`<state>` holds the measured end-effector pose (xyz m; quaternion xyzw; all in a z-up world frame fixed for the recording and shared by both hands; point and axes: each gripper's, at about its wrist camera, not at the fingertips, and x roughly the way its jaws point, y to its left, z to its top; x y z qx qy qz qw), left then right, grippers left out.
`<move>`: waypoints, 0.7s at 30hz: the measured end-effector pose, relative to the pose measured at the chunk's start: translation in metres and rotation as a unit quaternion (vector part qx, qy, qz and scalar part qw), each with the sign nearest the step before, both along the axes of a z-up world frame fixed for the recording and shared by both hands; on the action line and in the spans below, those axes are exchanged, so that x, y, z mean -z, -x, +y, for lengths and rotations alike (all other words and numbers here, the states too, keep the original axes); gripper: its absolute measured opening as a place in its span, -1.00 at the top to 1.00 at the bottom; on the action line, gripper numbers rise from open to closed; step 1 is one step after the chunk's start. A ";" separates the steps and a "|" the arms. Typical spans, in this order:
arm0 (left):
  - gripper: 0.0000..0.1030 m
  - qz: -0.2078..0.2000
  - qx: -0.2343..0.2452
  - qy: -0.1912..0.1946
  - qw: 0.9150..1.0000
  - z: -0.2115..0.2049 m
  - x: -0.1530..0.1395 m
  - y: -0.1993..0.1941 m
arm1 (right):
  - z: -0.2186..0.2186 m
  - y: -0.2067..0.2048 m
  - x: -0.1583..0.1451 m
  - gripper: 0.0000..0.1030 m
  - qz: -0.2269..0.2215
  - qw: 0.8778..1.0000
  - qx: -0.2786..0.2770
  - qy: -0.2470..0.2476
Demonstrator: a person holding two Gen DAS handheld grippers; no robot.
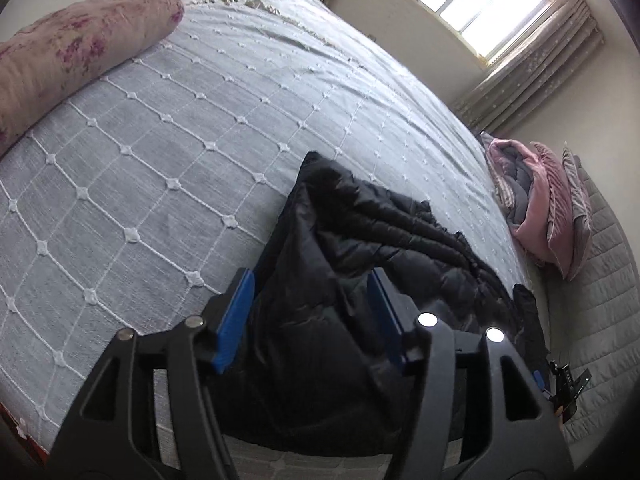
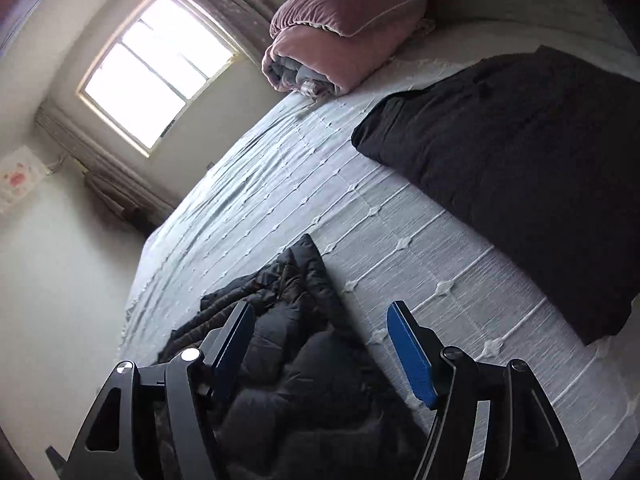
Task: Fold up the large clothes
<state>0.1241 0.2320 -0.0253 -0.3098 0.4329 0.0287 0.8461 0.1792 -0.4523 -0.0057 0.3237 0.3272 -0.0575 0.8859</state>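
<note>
Grippers hovering open over a black puffer jacket on a bed

Left wrist view: left gripper [image 1: 310,316] is standing wide, its blue pads [image 1: 236,320] apart and pressing on nothing. Between and beyond them a crumpled black puffer jacket [image 1: 360,248] is lying on the pale grey quilted bedspread [image 1: 160,160], near the bed's edge. A floral bolster [image 1: 72,52] is resting at the far left, and a folded pink quilt [image 1: 536,208] is sitting at the right below a bright window [image 1: 468,0].

Right wrist view: right gripper [image 2: 320,348] is also standing wide, gripping nothing, with the same jacket [image 2: 288,360] bunched under and between its fingers. A dark folded blanket [image 2: 520,168] is lying well apart on the bedspread [image 2: 400,220], and the pink quilt [image 2: 340,44] is lying beyond it.
</note>
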 end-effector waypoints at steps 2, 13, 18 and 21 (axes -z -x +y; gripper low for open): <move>-0.21 0.029 0.017 -0.002 0.999 -0.008 0.014 -0.017 | 0.005 -0.009 0.005 -0.37 0.012 1.000 -0.019 0.017; 0.33 0.077 0.003 -0.032 0.997 -0.028 0.050 -0.072 | 0.054 -0.095 0.049 -0.31 0.081 0.984 -0.128 0.091; 0.87 0.042 -0.024 -0.060 0.997 -0.030 0.033 -0.072 | 0.063 -0.104 0.045 0.70 0.081 0.979 -0.140 0.124; 0.89 0.000 -0.033 -0.094 0.995 -0.037 0.006 -0.074 | 0.075 -0.093 0.014 0.86 0.034 0.974 -0.139 0.173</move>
